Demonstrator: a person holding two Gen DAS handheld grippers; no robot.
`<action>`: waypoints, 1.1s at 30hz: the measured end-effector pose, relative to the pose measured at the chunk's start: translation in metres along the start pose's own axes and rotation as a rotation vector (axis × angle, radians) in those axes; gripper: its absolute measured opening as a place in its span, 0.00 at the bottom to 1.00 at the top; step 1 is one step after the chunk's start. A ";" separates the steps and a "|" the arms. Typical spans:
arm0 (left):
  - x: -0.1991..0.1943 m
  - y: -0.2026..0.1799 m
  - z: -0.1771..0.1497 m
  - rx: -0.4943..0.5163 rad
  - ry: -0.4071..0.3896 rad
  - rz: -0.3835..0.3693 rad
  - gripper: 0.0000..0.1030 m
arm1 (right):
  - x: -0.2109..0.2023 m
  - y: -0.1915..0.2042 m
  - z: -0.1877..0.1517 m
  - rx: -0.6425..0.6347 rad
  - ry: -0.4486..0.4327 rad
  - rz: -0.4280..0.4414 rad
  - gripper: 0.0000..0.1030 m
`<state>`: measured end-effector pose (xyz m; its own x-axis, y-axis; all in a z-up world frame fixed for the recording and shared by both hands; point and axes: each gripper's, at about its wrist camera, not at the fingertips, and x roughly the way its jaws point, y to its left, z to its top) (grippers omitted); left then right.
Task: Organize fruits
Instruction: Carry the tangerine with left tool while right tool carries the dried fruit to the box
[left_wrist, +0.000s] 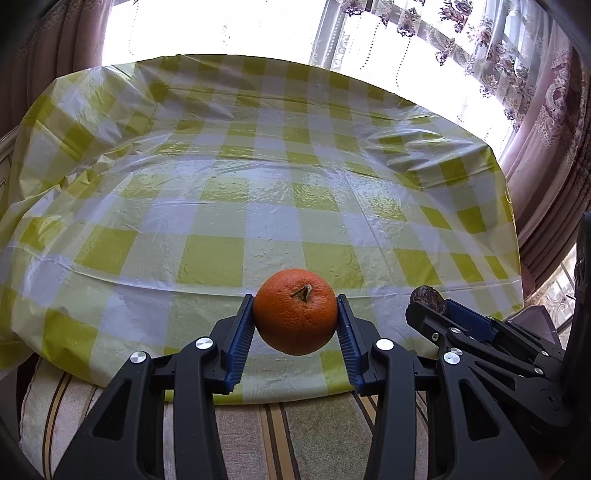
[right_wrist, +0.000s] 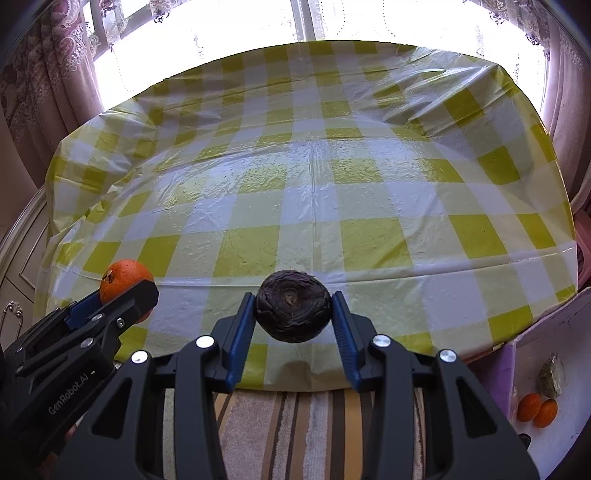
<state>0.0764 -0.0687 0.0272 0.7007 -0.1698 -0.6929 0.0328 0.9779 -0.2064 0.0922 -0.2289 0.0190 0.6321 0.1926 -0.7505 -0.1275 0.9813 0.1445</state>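
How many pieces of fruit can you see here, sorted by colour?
Orange: 3, namely the orange in the left gripper and two small oranges in the box at the lower right.
Dark purple-brown: 1, the wrinkled dark fruit in the right gripper.
Total: 4

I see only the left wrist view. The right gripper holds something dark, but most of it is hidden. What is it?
Observer: A round, dark, wrinkled fruit, pinched between both pads of the right gripper.
Operator: Is it above the table?
Observer: Yes, over the near edge of the checked tablecloth.
Operator: Where are more fruits?
Observer: Two small oranges lie in a purple box at the right, below the table.
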 end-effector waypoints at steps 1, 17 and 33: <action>-0.001 -0.005 -0.001 0.009 0.001 -0.004 0.40 | -0.003 -0.004 -0.002 0.004 -0.002 -0.004 0.41; -0.009 -0.086 -0.030 0.162 0.031 -0.096 0.39 | -0.063 -0.066 -0.030 0.059 -0.051 -0.080 0.41; -0.009 -0.175 -0.072 0.357 0.095 -0.239 0.40 | -0.118 -0.161 -0.081 0.167 -0.033 -0.227 0.41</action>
<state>0.0130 -0.2472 0.0203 0.5755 -0.3905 -0.7186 0.4422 0.8877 -0.1282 -0.0234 -0.4101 0.0322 0.6553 -0.0347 -0.7546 0.1463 0.9859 0.0817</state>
